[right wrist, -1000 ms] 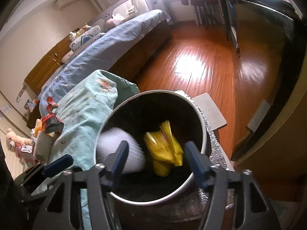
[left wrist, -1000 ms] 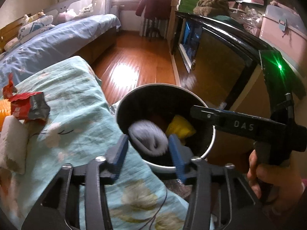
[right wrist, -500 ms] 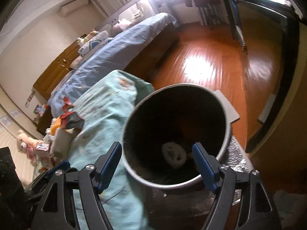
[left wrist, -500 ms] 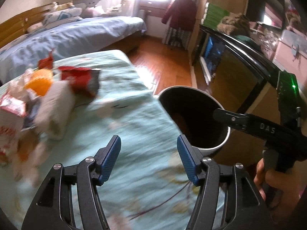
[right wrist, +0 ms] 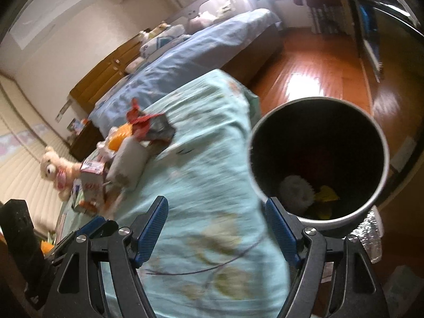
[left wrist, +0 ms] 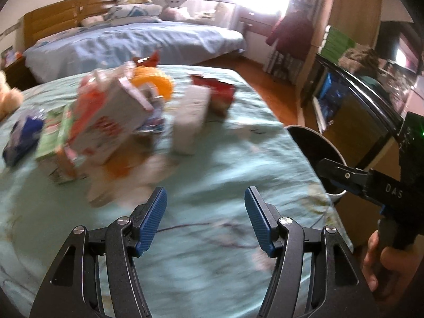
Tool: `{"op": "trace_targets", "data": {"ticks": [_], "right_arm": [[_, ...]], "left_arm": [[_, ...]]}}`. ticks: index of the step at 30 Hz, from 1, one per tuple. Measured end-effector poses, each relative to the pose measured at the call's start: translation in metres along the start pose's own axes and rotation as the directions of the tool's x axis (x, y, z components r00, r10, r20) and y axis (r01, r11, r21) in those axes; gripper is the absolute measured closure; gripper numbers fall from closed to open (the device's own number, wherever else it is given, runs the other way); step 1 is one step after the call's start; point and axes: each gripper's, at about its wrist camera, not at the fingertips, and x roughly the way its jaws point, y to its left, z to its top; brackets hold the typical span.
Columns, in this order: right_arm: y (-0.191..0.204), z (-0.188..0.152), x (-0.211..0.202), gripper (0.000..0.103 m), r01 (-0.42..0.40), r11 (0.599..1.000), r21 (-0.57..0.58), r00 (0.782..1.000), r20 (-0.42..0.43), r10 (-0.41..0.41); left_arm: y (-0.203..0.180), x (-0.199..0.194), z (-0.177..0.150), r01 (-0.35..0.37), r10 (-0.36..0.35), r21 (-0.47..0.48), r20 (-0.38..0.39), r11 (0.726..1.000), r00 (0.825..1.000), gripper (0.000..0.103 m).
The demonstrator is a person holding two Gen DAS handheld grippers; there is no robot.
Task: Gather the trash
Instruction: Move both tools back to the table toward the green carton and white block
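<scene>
— Were your fingers holding anything?
— No. My left gripper and right gripper gaped wide, empty. Trash pile lay on the bench; bin beside it.
— Any writing?
— "DAS" on the right gripper; the carton's lettering was blurred.

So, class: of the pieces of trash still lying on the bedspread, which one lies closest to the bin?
The red crumpled wrapper. It sits at the bin-side edge of the pile, ahead of the white roll and the cartons; the bin stands beyond the bedspread.
</scene>
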Motion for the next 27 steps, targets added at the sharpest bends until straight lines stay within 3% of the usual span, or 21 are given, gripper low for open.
{"op": "trace_targets", "data": {"ticks": [14,27], "right_arm": [[0.072,-0.014,0.029,0.025,-0.058,0.99,-0.126,0.998,-0.046,0.053],[0.108,-0.007,0.057,0.026,-0.047,0.981,-0.186,0.998,-0.049,0.039]], "left_arm": [[0.073,-0.019,-0.012,-0.087,0.091,-0.153,0.016,0.984,0.996,0.041],[0.116,-0.016,0.001,-0.136,0.147,-0.23,0.031,0.964,0.989,0.039]]}}
